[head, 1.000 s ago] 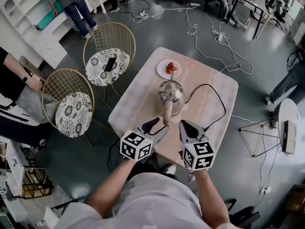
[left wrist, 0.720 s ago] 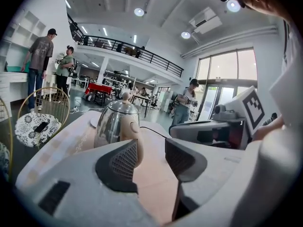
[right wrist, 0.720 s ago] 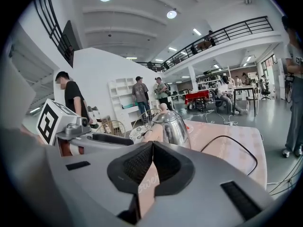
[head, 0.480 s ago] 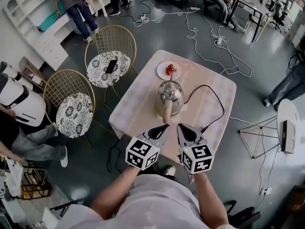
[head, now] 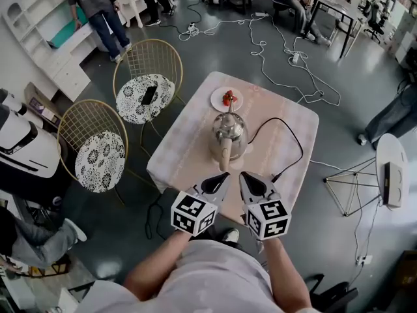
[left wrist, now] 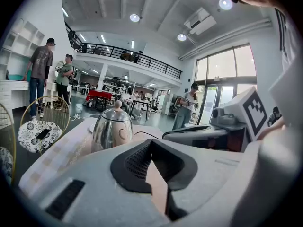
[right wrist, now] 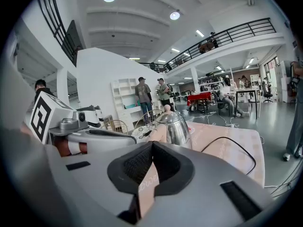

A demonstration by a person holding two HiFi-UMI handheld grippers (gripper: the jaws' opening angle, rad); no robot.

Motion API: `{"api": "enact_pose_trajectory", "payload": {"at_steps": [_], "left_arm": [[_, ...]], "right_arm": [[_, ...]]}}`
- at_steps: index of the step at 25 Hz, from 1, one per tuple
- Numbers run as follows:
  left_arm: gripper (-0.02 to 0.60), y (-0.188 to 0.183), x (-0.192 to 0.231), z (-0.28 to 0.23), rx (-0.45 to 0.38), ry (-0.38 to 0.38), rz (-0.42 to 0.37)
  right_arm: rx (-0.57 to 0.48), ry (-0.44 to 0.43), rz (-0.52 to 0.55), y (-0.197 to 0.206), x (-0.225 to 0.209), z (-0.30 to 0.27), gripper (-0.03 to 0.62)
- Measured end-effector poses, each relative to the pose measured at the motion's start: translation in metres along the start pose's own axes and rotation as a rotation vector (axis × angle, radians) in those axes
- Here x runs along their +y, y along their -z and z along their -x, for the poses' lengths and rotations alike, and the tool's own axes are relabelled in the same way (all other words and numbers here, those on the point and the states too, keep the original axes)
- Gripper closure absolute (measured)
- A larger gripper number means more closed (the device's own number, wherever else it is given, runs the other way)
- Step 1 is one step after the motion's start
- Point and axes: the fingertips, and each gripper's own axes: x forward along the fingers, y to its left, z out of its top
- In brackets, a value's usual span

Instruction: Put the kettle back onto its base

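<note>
Mid-worktop, kettle upright, seemingly seated on base. Near edge: left claw just snapped shut, empty; right claw closed, empty too. Likely done.

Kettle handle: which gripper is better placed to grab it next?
Left, probably. The left gripper sits almost in line with the kettle handle; the right gripper is offset sideways. Both are shut and empty, so open first.
</note>
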Motion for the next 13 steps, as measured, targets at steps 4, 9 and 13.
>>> {"api": "enact_pose_trajectory", "payload": {"at_steps": [4,9,13], "left_arm": [[0.574,0.0006,-0.0007,-0.0011,0.001,0.004,0.000],[0.574,0.0020,-0.0016,-0.0029,0.007,0.004,-0.003],[0.574,0.0031,-0.0018,-0.0029,0.011,0.002,-0.003]], "right_arm": [[-0.001,0.000,-0.002,0.0006,-0.0010,-0.0002,0.589],[0.002,0.002,-0.005,0.0025,-0.0035,0.0003,0.589],[0.006,0.001,-0.004,0.0031,-0.0035,0.0005,0.590]]}}
